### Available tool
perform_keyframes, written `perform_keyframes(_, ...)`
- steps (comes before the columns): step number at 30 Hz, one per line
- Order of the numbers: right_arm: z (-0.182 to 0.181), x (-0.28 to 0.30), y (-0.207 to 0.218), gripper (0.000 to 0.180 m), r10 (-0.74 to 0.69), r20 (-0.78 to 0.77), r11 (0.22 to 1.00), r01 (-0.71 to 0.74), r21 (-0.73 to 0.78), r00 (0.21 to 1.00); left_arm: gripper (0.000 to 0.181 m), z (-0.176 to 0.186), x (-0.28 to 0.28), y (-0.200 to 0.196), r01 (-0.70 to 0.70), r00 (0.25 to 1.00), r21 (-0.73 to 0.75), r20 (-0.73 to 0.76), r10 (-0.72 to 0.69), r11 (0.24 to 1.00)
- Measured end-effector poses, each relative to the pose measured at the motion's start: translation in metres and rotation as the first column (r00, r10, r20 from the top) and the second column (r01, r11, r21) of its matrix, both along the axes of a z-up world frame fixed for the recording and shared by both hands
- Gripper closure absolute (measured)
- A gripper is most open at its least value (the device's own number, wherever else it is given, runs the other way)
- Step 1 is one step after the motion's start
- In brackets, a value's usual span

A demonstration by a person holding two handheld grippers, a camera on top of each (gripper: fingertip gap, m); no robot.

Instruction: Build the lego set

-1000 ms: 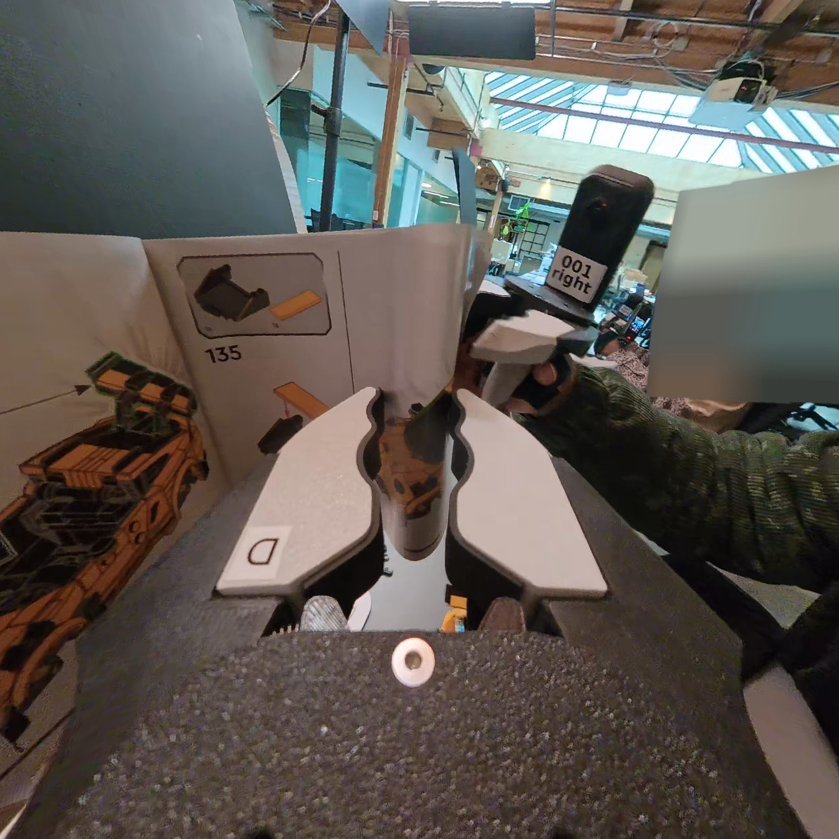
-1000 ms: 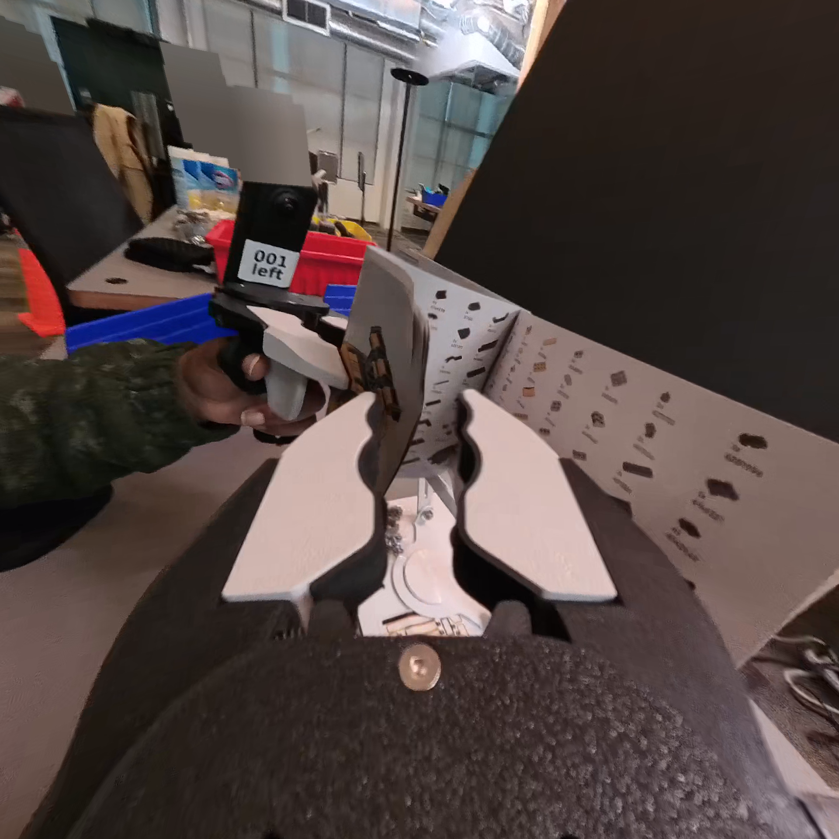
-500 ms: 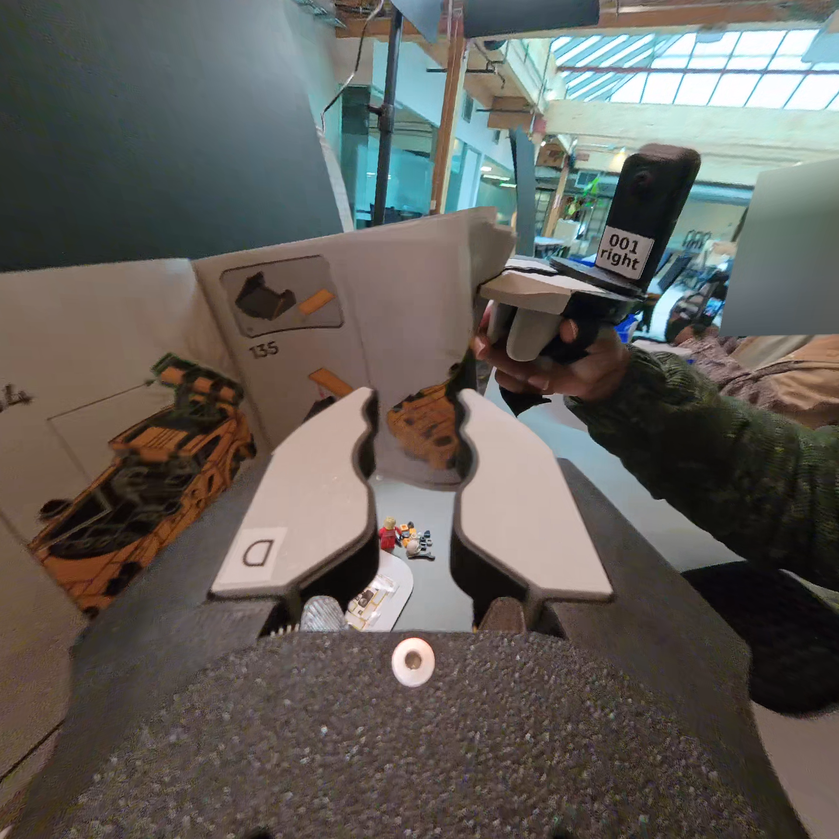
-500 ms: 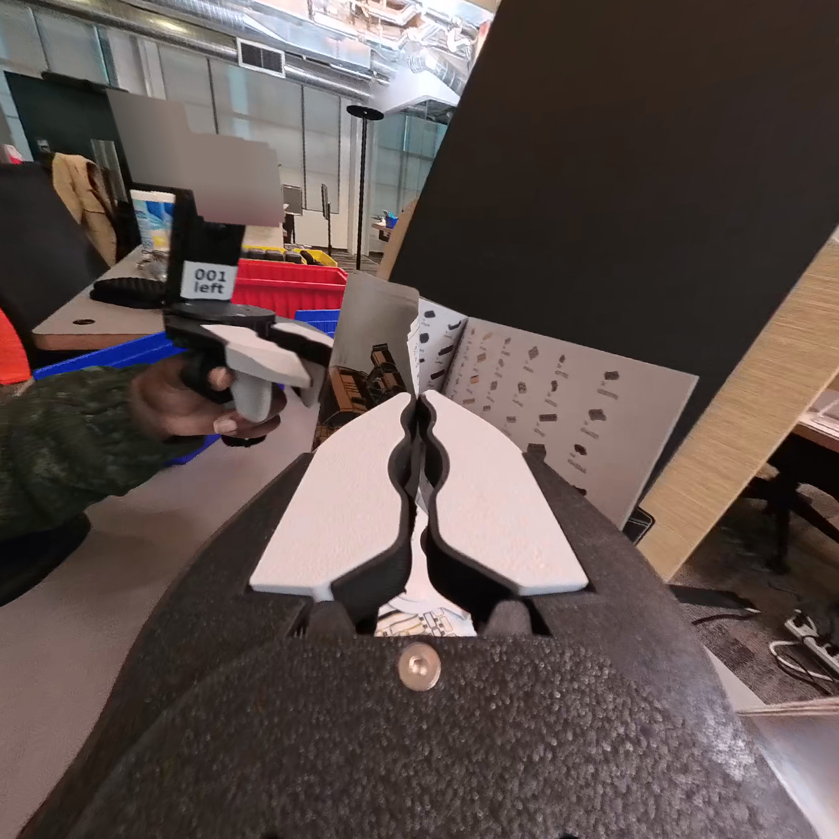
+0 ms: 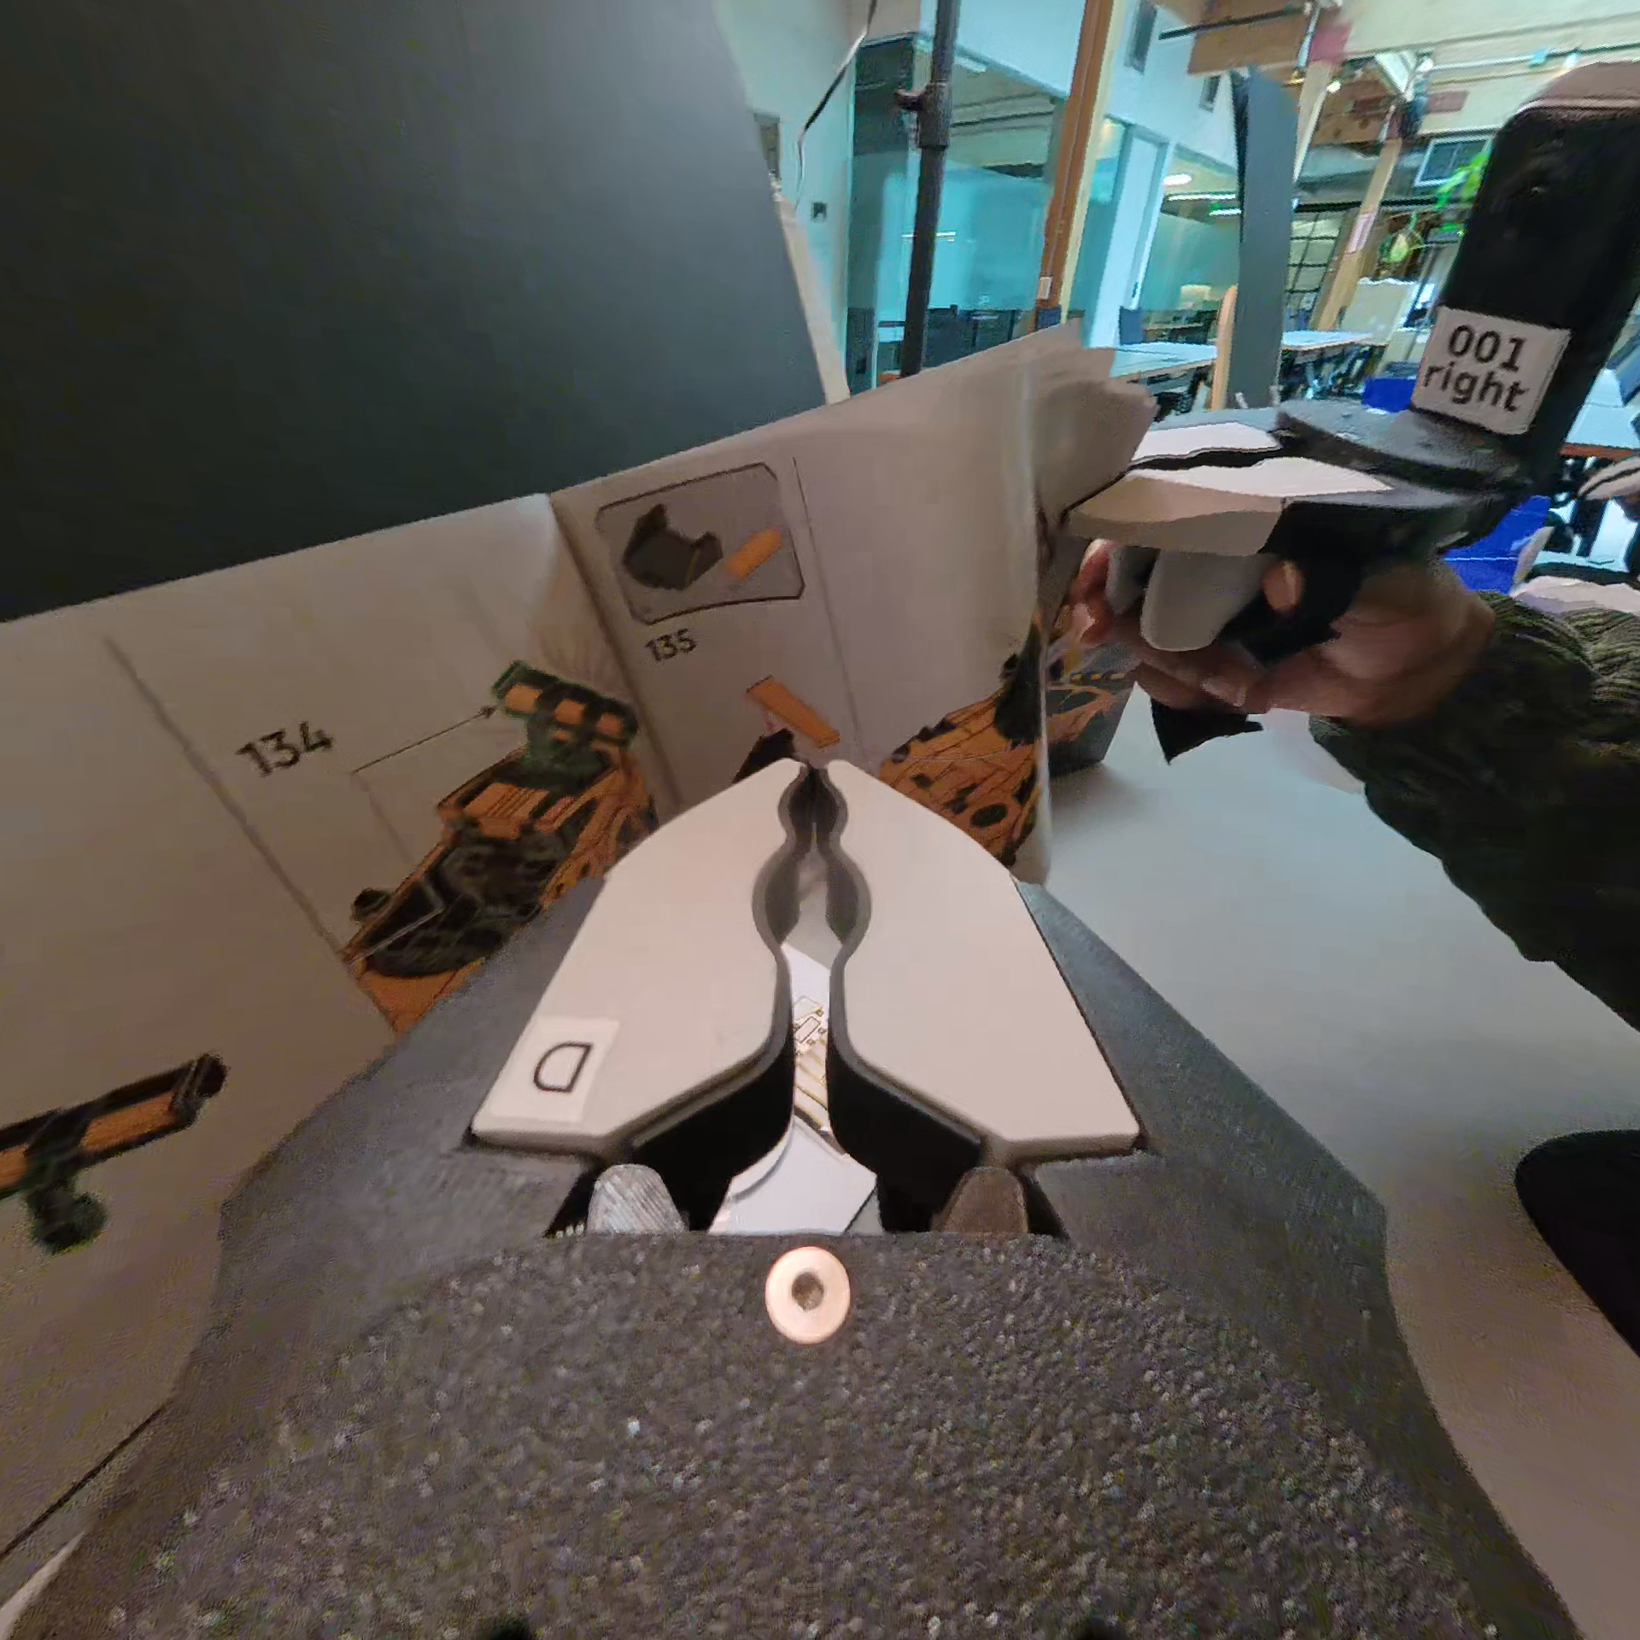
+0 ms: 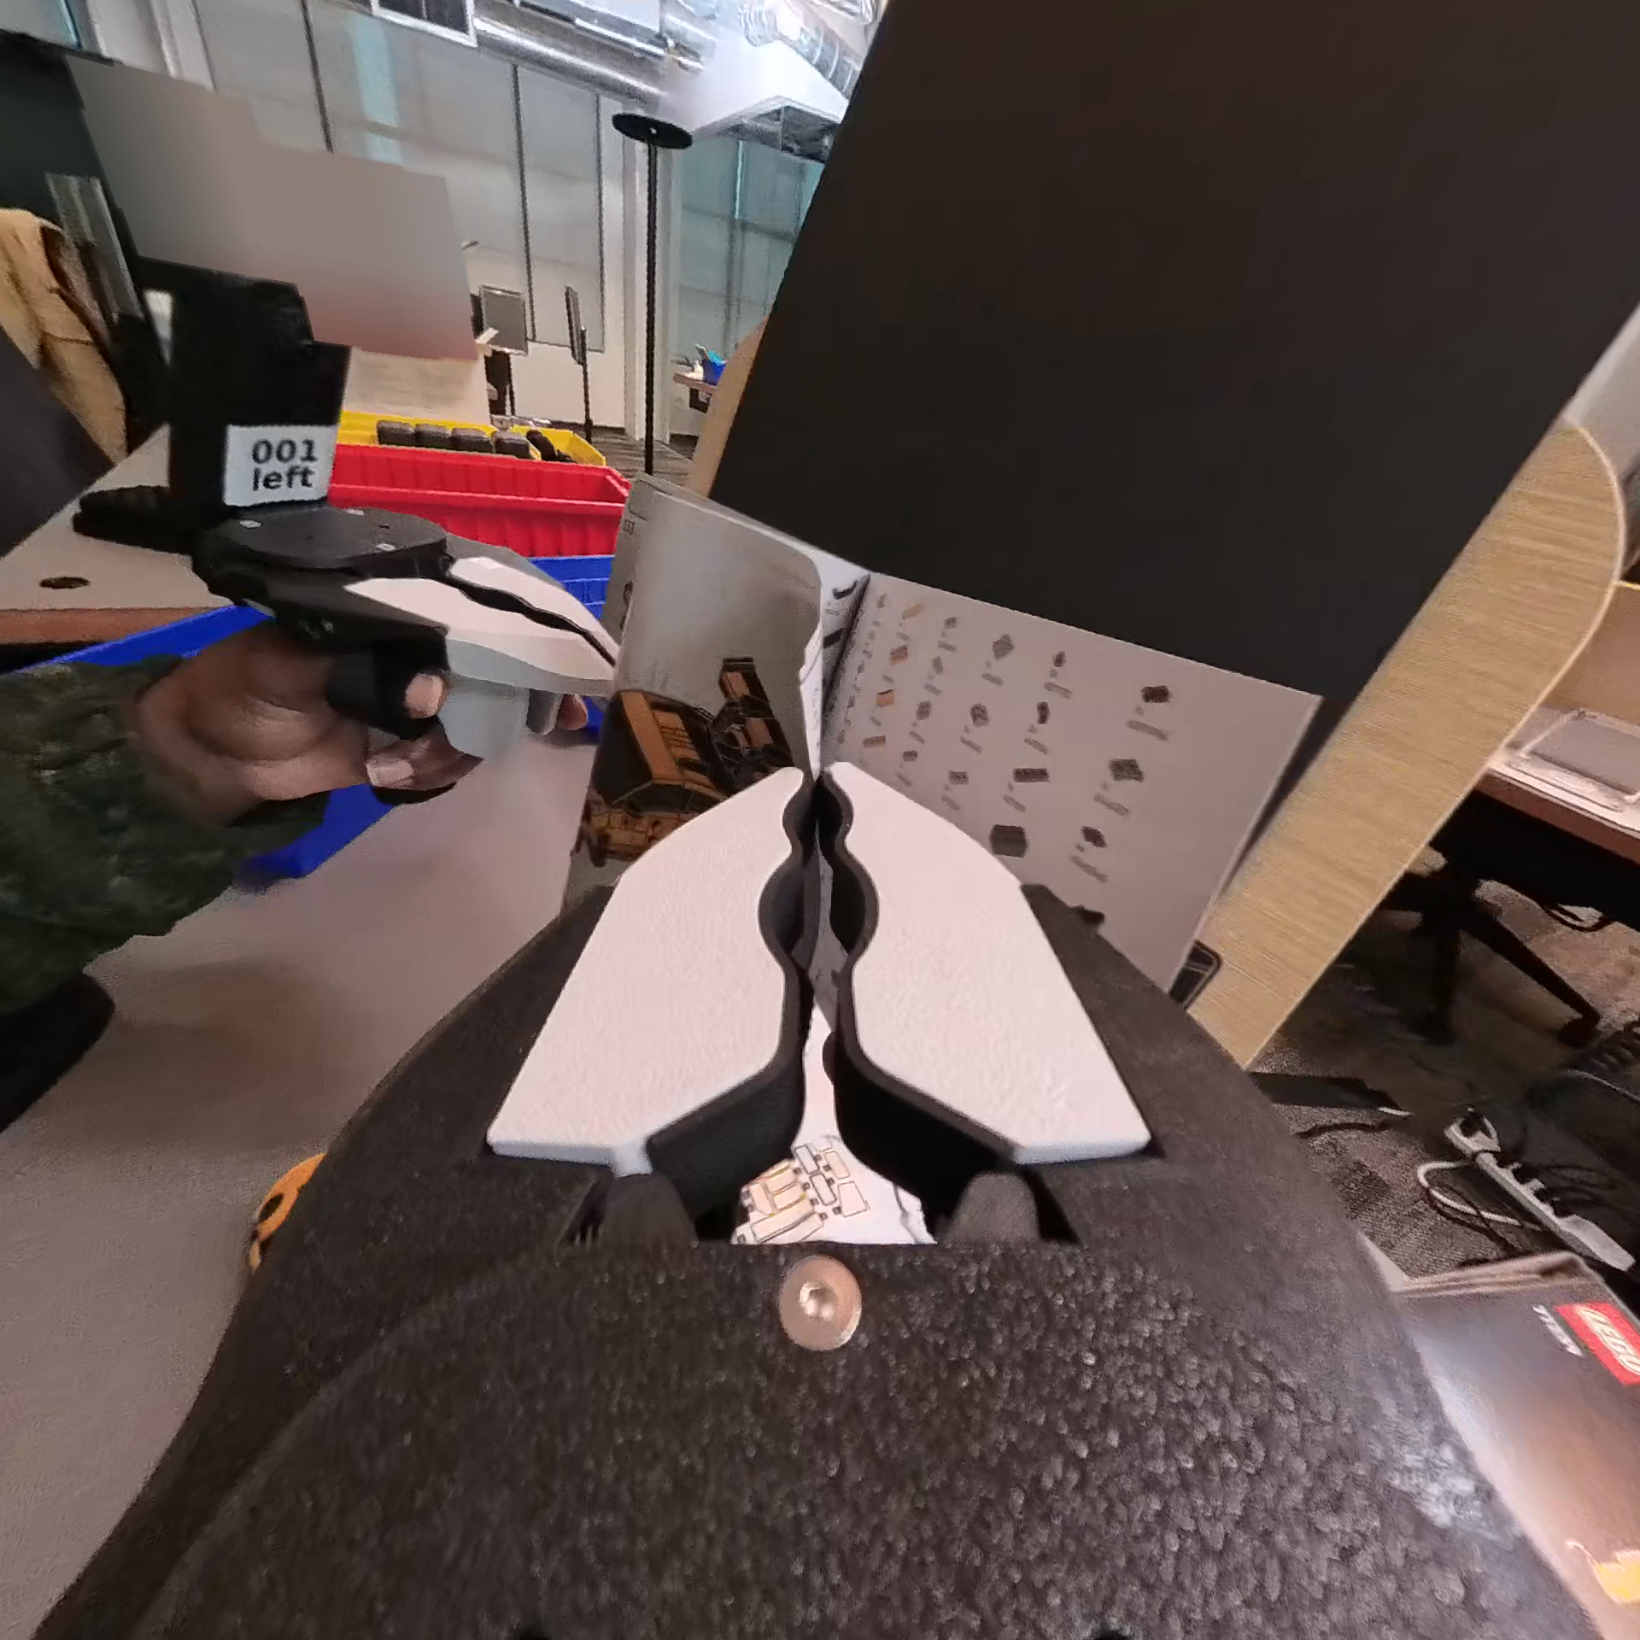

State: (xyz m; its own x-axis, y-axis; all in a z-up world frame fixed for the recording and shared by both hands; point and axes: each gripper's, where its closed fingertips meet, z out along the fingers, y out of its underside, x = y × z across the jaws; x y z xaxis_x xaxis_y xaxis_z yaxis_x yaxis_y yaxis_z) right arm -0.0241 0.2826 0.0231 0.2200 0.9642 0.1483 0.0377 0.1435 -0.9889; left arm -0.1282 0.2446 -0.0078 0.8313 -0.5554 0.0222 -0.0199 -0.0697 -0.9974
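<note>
Instruction booklet (image 5: 932,550), thin and floppy: right tongs (image 6: 815,781) pinch one upright page's edge; left tongs (image 5: 812,776) closed, seemingly on nothing. Grip near the spine.

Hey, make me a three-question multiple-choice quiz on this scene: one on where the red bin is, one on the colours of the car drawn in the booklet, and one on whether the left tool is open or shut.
1. The red bin sits:
A) between a yellow bin and a blue bin
B) on the floor
C) under a chair

2. The car drawn in the booklet is:
A) blue and white
B) orange and black
C) red and yellow

3. The left tool is:
A) wide open
B) shut, with its tips together
C) gripping a brick

Answers:
1. A: the right wrist view shows yellow behind the red bin and blue in front of it.
2. B: both views show orange bodywork with black parts.
3. B: the left wrist view shows its jaws meeting at the tips.
</note>
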Motion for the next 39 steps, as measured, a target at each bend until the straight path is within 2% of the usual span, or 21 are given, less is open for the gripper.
perform_keyframes(2, 0.0, -0.001, -0.001, 0.18, -0.002, 0.0, 1.0, 0.002, 0.003, 1.0, 0.177, 0.002, 0.0, -0.002, 0.0, 0.999, 0.003, 0.032, 0.0, 1.0)
perform_keyframes(5, -0.004, -0.01, -0.008, 0.18, 0.019, 0.014, 1.0, -0.019, 0.008, 1.0, 0.129, 0.007, 0.021, -0.003, 0.037, 0.998, 0.008, 0.044, -0.037, 0.999)
perform_keyframes(6, -0.005, -0.014, -0.011, 0.18, 0.027, 0.018, 1.0, -0.027, 0.011, 0.999, 0.121, 0.006, 0.029, -0.001, 0.04, 0.999, 0.002, 0.031, -0.04, 0.999)
perform_keyframes(7, -0.006, -0.017, -0.013, 0.18, 0.032, 0.021, 0.999, -0.032, 0.015, 0.999, 0.127, 0.004, 0.036, 0.002, 0.041, 0.999, -0.005, 0.011, -0.041, 0.999)
perform_keyframes(8, -0.007, -0.02, -0.015, 0.18, 0.033, 0.028, 0.999, -0.034, 0.021, 0.999, 0.153, 0.001, 0.037, 0.005, 0.018, 0.999, -0.007, -0.028, -0.018, 1.0)
perform_keyframes(9, -0.009, -0.021, -0.016, 0.18, 0.03, 0.041, 0.999, -0.031, 0.03, 0.999, 0.166, 0.0, 0.034, 0.009, -0.023, 0.997, 0.007, -0.07, 0.024, 1.0)
perform_keyframes(11, -0.01, -0.019, -0.013, 0.18, 0.008, 0.054, 0.999, -0.01, 0.044, 0.999, 0.17, 0.0, 0.028, 0.009, -0.048, 0.994, 0.02, -0.1, 0.049, 0.999)
perform_keyframes(16, -0.011, -0.003, 0.006, 0.18, -0.063, 0.051, 0.998, 0.062, 0.015, 0.997, 0.175, 0.001, 0.0, 0.004, -0.085, 0.996, 0.001, -0.038, 0.085, 0.996)
perform_keyframes(19, -0.008, 0.015, 0.033, 0.18, -0.22, 0.059, 0.975, 0.22, 0.021, 0.974, 0.175, 0.001, -0.021, 0.004, -0.127, 0.992, -0.009, -0.011, 0.127, 0.992)
perform_keyframes(21, -0.009, 0.039, 0.062, 0.18, -0.4, 0.097, 0.916, 0.4, 0.025, 0.911, 0.175, -0.001, -0.028, 0.004, -0.13, 0.991, -0.021, 0.007, 0.131, 0.991)
perform_keyframes(23, -0.009, 0.074, 0.085, 0.177, -0.601, 0.157, 0.793, 0.609, -0.007, 0.784, 0.174, -0.001, -0.031, 0.003, -0.117, 0.992, -0.034, 0.037, 0.118, 0.993)
perform_keyframes(24, 0.001, 0.09, 0.084, 0.17, -0.666, 0.152, 0.738, 0.675, -0.008, 0.73, 0.174, -0.002, -0.031, 0.003, -0.112, 0.993, -0.035, 0.045, 0.113, 0.993)
perform_keyframes(25, 0.019, 0.098, 0.072, 0.166, -0.692, 0.09, 0.719, 0.694, 0.014, 0.716, 0.174, -0.002, -0.031, 0.002, -0.103, 0.993, -0.032, 0.049, 0.105, 0.994)
perform_keyframes(27, 0.057, 0.092, 0.028, 0.176, -0.649, -0.055, 0.756, 0.651, 0.071, 0.759, 0.173, -0.001, -0.029, 0.001, -0.088, 0.995, -0.022, 0.055, 0.089, 0.996)
perform_keyframes(28, 0.066, 0.073, 0.0, 0.177, -0.561, -0.078, 0.82, 0.566, 0.085, 0.824, 0.173, 0.0, -0.027, 0.001, -0.076, 0.995, -0.018, 0.061, 0.077, 0.997)
perform_keyframes(30, 0.06, 0.021, -0.057, 0.17, -0.3, -0.025, 0.951, 0.301, 0.072, 0.954, 0.171, 0.003, -0.022, 0.001, -0.051, 0.996, -0.013, 0.074, 0.051, 0.999)
perform_keyframes(31, 0.048, -0.004, -0.074, 0.162, -0.2, 0.039, 0.978, 0.198, 0.059, 0.979, 0.17, 0.005, -0.02, 0.0, -0.039, 0.996, -0.011, 0.078, 0.04, 0.999)
perform_keyframes(33, 0.023, -0.039, -0.073, 0.149, -0.163, 0.131, 0.982, 0.148, 0.117, 0.978, 0.169, 0.008, -0.016, -0.001, -0.023, 0.996, -0.008, 0.084, 0.023, 1.0)
perform_keyframes(34, 0.016, -0.051, -0.063, 0.149, -0.165, 0.14, 0.975, 0.14, 0.174, 0.976, 0.169, 0.01, -0.016, -0.003, -0.021, 0.996, -0.007, 0.089, 0.021, 1.0)
perform_keyframes(36, 0.007, -0.07, -0.047, 0.155, -0.075, 0.115, 0.968, 0.045, 0.246, 0.991, 0.168, 0.015, -0.024, -0.005, -0.045, 0.995, 0.002, 0.093, 0.045, 0.999)
perform_keyframes(39, 0.002, -0.086, -0.022, 0.154, 0.015, 0.098, 0.988, -0.029, 0.149, 0.995, 0.166, 0.011, -0.045, -0.007, -0.073, 0.993, -0.032, 0.088, 0.075, 0.997)
